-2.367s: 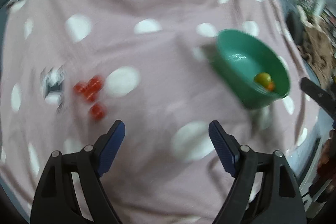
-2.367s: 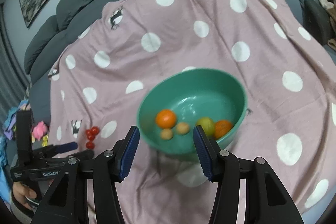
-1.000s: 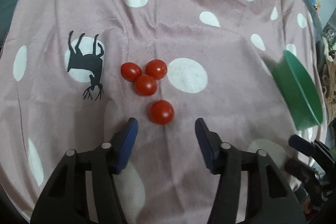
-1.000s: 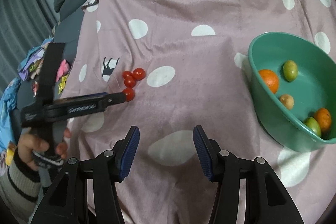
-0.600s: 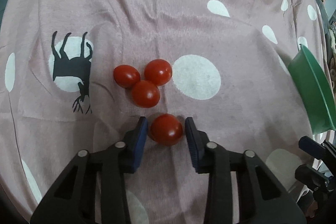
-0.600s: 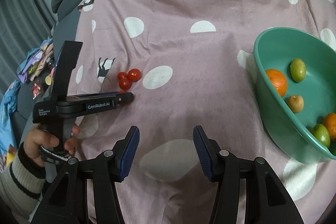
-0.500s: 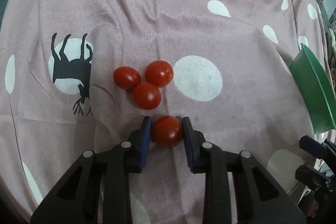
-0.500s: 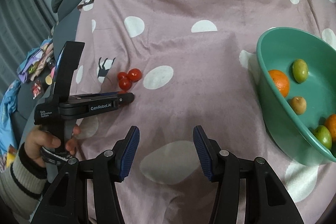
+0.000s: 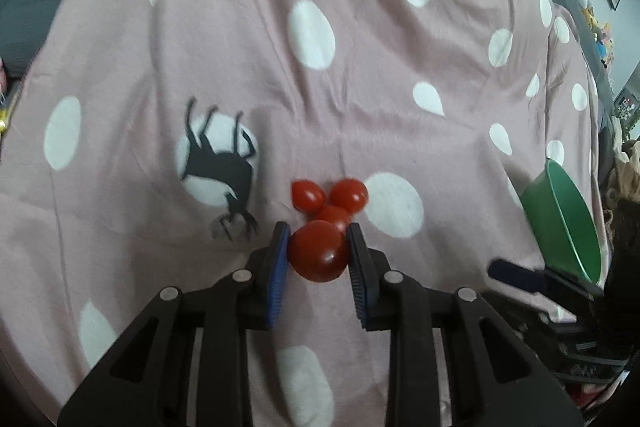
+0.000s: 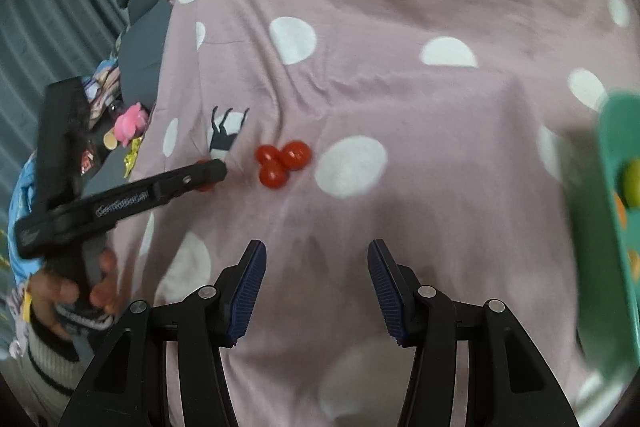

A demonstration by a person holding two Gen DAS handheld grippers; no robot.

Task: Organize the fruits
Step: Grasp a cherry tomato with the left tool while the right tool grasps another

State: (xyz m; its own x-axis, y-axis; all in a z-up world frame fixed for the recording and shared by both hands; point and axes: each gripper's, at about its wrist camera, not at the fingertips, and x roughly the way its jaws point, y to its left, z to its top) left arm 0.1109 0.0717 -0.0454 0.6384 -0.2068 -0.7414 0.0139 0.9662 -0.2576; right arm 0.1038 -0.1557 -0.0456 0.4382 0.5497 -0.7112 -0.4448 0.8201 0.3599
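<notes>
Left claw [image 9: 318, 251] around round glossy tomato [image 9: 317, 250]

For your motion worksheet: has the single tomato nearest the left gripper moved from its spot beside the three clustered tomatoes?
Yes. The gripped tomato sits left of the cluster, by the deer print.

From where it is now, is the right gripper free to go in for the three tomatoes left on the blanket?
Probably yes. The right gripper is open, and only bare polka-dot blanket lies between it and the three cherry tomatoes. The left gripper, shut on a fourth tomato, sits just beside them, which may crowd that side.
</notes>
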